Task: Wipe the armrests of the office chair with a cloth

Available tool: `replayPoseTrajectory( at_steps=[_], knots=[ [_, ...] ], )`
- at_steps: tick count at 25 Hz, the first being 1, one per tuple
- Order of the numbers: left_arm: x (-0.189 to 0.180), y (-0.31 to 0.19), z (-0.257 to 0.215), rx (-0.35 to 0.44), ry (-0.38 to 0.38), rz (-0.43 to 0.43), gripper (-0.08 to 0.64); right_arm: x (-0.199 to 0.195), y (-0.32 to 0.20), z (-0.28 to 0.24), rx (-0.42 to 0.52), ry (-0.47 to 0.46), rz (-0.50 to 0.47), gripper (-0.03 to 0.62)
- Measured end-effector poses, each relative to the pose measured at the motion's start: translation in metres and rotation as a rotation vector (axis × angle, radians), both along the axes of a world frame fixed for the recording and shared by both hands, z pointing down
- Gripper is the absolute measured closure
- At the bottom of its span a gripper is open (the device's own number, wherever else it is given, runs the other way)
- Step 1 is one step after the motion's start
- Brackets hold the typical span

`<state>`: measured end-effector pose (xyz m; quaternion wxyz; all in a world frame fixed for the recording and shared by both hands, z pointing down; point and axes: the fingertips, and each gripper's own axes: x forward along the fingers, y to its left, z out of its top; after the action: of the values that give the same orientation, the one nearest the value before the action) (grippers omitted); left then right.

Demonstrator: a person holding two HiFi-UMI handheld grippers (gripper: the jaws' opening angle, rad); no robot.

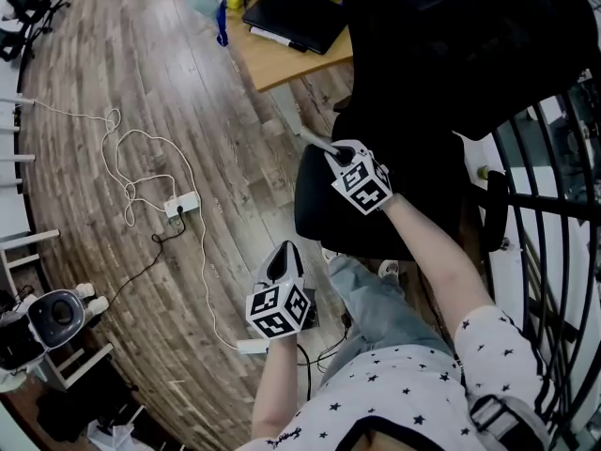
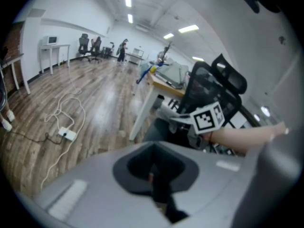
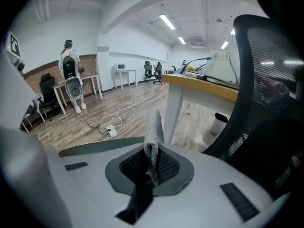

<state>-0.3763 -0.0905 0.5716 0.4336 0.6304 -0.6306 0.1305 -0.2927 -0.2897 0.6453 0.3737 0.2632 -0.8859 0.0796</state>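
The black office chair [image 1: 413, 111] stands in front of me, with its mesh back [image 3: 266, 80] close on the right in the right gripper view. One dark armrest [image 1: 495, 209] shows on the chair's right side. My right gripper [image 1: 332, 151] is shut on a grey cloth [image 1: 316, 141], held over the seat's left edge. In that gripper's own view [image 3: 151, 171] the cloth [image 3: 153, 132] stands up from the shut jaws. My left gripper [image 1: 285, 254] hangs lower, beside my knee and apart from the chair. Its jaws [image 2: 154, 177] look shut with nothing in them.
A wooden desk [image 1: 282, 59] with a dark laptop [image 1: 296, 12] stands behind the chair's left side. A white power strip [image 1: 182, 203] and looping cables lie on the wood floor at left. A black wire rack [image 1: 554, 205] stands at the right. A person [image 3: 71, 80] stands far off.
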Motion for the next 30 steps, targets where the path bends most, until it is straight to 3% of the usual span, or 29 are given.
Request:
replayPoseTrajectory(
  at_steps=[23, 30],
  knots=[
    [0.001, -0.002, 0.006, -0.013, 0.026, 0.053, 0.552, -0.006, 0.010, 0.030, -0.086, 0.044, 0.073, 0.566],
    [0.001, 0.001, 0.003, -0.012, 0.028, 0.045, 0.552, -0.011, 0.030, 0.029, -0.094, 0.043, 0.038, 0.566]
  ],
)
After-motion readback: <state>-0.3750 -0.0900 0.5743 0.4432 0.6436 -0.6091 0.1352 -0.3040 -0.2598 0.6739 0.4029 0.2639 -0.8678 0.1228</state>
